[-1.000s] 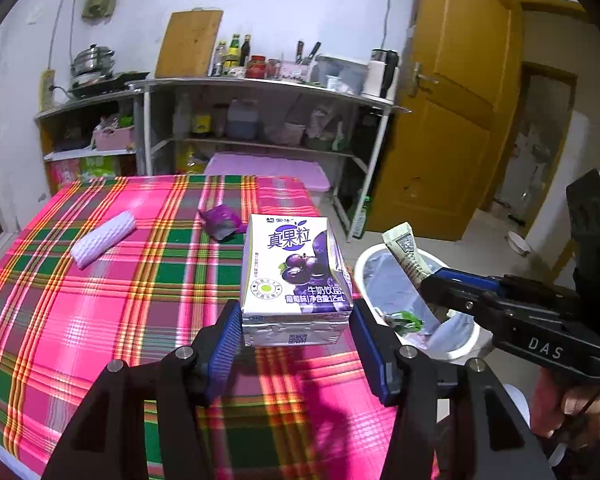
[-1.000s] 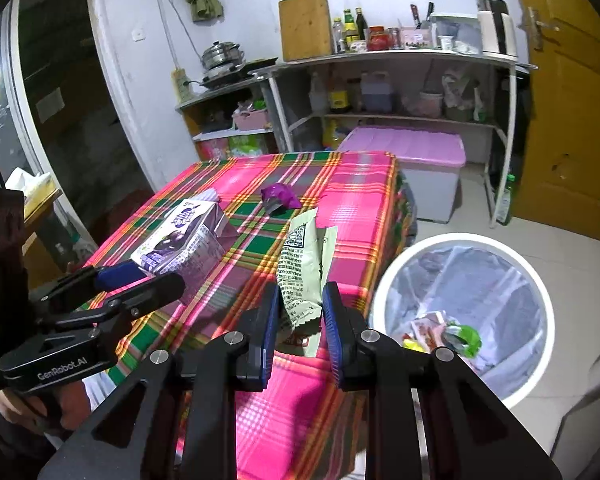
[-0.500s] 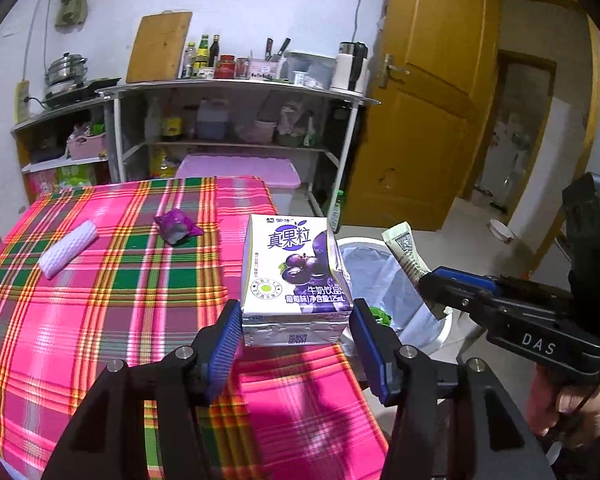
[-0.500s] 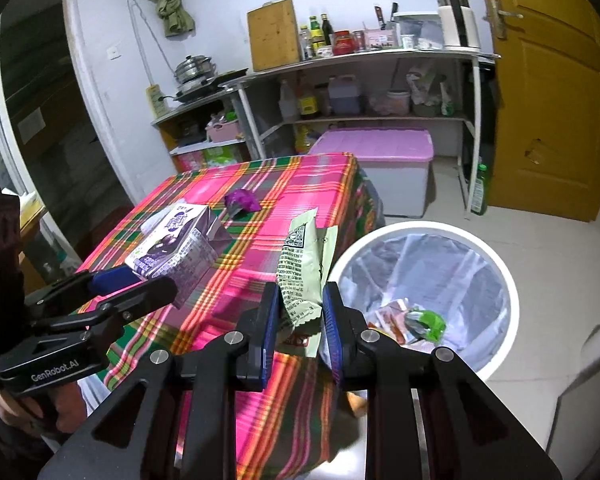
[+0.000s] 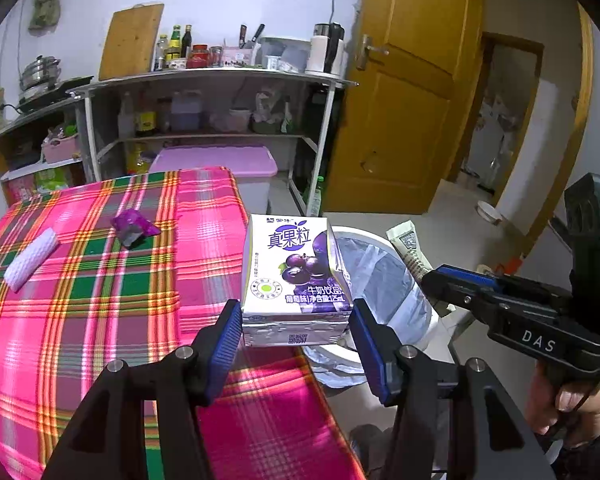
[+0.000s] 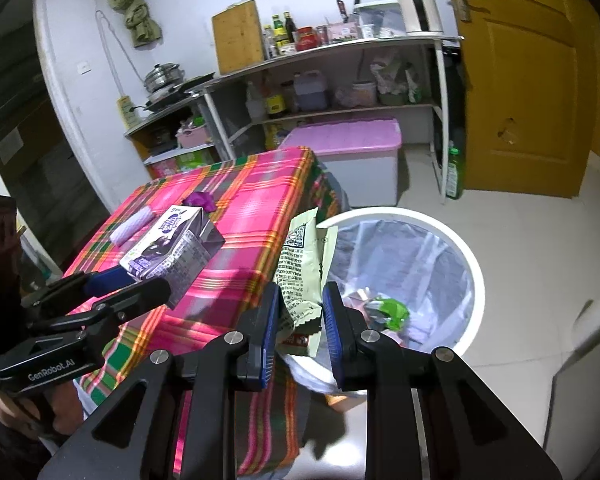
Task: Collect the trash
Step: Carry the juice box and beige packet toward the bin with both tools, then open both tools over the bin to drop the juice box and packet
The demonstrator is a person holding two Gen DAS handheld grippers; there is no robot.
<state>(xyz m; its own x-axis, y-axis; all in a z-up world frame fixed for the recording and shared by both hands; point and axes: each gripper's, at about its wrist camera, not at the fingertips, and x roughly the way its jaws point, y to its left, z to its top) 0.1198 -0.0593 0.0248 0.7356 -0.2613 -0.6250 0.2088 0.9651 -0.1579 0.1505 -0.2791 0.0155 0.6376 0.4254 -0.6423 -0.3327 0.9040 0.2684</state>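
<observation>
Two claws, each gripping some trash. Left claw (image 5: 296,336) squeezed onto a purple milk box (image 5: 296,280), held up past the desk (image 5: 100,300) edge, beside the white bin (image 5: 380,292). Right claw (image 6: 300,316) pinched tight on a pale green wrapper (image 6: 304,272), over the bin rim. Only from the right view: inside the bin, a green scrap (image 6: 388,308) and more trash on the clear liner. Only from the left view: an open doorway (image 5: 504,120). Still lying on the pink checked desk cloth: a purple wrapper (image 5: 134,228) and a white foam piece (image 5: 30,264). Behind: metal shelves (image 5: 204,112) with bottles, a pink-lidded tub (image 5: 220,164), a yellow door (image 5: 404,112).
</observation>
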